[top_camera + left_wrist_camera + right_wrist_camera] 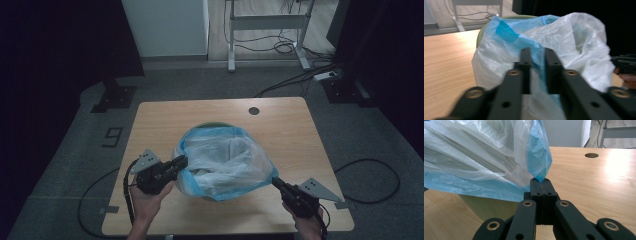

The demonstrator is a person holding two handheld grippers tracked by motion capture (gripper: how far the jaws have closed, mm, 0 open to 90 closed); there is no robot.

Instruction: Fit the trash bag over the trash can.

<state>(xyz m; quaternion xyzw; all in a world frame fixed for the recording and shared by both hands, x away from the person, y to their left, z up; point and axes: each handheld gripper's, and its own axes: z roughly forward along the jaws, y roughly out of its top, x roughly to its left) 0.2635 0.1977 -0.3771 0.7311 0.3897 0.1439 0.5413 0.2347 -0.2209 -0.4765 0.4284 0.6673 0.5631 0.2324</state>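
Plastic is the matter in hand: a clear bag (225,160) with a blue rim sits in a green bin (212,125) near the middle of a wooden table (290,135), its mouth pulled wide and slack over the bin's top. The left gripper (181,161), held in a hand (147,197) at the near left of the high view, reaches the bag's left edge; in the left gripper view its jaws stand close together with a strip of the blue rim (539,62) running between them, so they look pinched on that fold, though blur there makes the contact itself hard to confirm. The right gripper (275,181) comes in from the near right corner and meets the bag's lower right edge, which is drawn out well past the bin toward it. In the right gripper view its jaws are pressed fully together, and a blue corner (539,173) of the bag rises straight out of their tips, clamped there. The bin's pale green wall (486,206) shows beneath the stretched film. A round hole (254,110) lies in the tabletop beyond the bin, well apart from it, and cables trail across the grey floor (200,87).
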